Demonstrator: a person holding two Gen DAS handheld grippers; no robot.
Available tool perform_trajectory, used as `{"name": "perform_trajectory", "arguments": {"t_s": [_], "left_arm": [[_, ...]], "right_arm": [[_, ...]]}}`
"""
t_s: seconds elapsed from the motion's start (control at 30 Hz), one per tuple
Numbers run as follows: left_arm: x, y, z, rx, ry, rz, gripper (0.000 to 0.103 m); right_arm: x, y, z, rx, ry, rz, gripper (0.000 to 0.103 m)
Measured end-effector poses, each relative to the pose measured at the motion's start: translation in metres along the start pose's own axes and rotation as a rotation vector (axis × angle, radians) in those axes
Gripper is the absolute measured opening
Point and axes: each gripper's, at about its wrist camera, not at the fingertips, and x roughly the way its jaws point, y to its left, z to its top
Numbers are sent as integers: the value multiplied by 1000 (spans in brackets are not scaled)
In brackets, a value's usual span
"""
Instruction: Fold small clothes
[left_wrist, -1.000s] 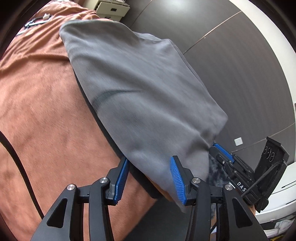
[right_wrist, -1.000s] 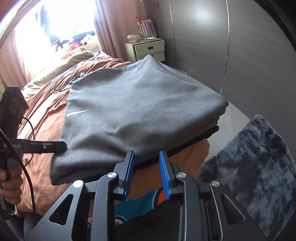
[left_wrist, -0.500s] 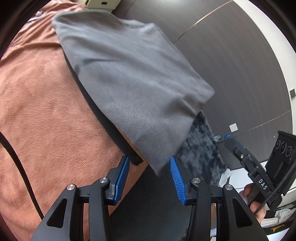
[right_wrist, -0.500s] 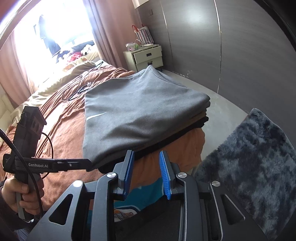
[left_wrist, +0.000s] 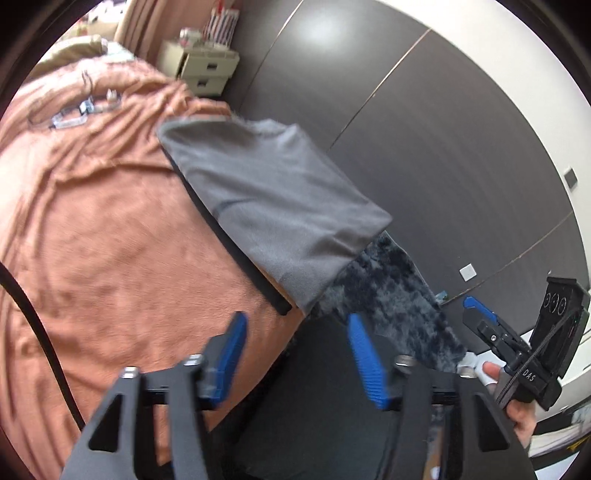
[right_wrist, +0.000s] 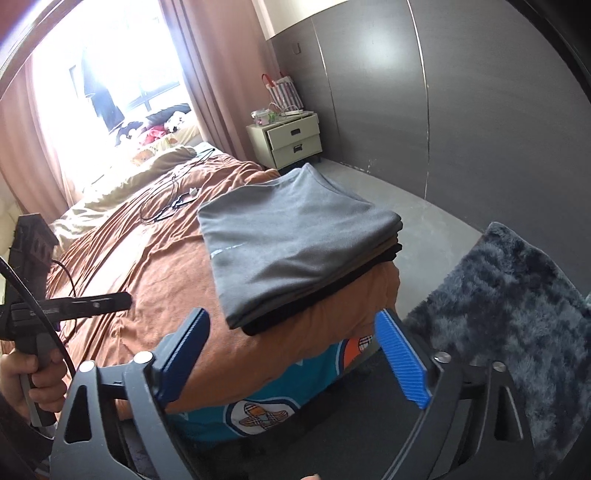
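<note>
A folded grey garment (right_wrist: 295, 236) is seen stacked at the bed (right_wrist: 147, 280) corner, released by the just-opened, empty left gripper (left_wrist: 295, 354) and right gripper (right_wrist: 295, 358); another garment is probably needed next.

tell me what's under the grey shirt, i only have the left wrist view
observer: the grey shirt tops a stack, with a tan piece and then a black piece beneath it.
operator: are the right tongs holding anything
observer: no, the right tongs stand wide apart, having just been opening, with nothing between them.
operator: anything below the blanket there
observer: yes, a teal patterned sheet shows under the brown blanket at the bed's edge.
</note>
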Motion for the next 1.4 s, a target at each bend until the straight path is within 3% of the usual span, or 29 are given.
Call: {"name": "perform_trajectory", "arguments": {"t_s": [0.03, 0.07, 0.13, 0.5, 0.83, 1.4], "left_arm": [[-12, -5, -2, 15, -24, 9, 87], [-24, -7, -6, 25, -52, 16, 97], [-49, -12, -13, 37, -108, 32, 102], [-154, -22, -63, 85, -258, 145, 102], [-225, -13, -129, 110, -347, 194, 102], [-302, 23, -257, 49, -445, 344, 102]], "right_arm": [[-9, 5, -2, -10, -4, -9, 103], [-17, 10, -5, -19, -9, -12, 103], [-30, 17, -8, -34, -15, -18, 103], [-104, 52, -40, -81, -51, -4, 103], [-152, 82, -79, -125, -99, 26, 103], [-174, 125, -145, -149, -118, 92, 103]]}}
